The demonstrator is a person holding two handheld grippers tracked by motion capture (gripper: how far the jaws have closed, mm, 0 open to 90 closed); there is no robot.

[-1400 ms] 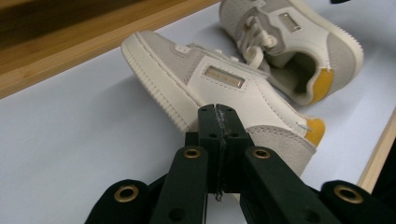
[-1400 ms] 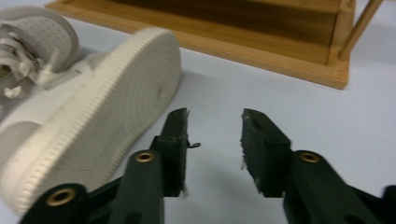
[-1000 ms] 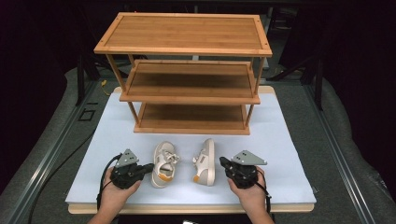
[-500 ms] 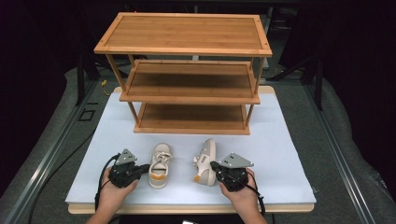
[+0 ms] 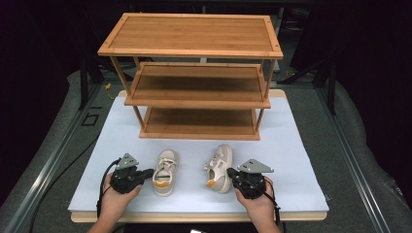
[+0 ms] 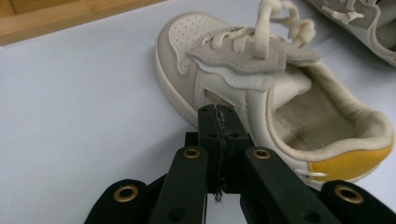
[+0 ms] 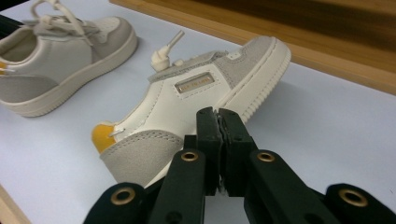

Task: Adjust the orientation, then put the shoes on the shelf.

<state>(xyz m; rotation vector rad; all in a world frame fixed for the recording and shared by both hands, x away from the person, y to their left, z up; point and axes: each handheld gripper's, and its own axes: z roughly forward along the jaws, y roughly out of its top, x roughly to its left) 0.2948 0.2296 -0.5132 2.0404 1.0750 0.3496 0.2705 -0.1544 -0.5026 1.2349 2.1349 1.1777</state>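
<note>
Both hands have edged inward — left gripper [image 5: 144,174] and right gripper [image 5: 232,173] level, jaws together, beside the shoes [image 5: 165,171].

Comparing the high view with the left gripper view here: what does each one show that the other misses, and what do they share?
High view alone: the whole three-tier wooden rack, the right gripper beside the right shoe, which lies tipped on its side, and both of the person's hands. Left gripper view alone: the left gripper with its jaws shut and nothing between them, their tips at the side of the left shoe, plus that shoe's inner lining and knotted laces. Shared: the left shoe standing upright with its yellow heel patch, and the pale blue mat.
</note>
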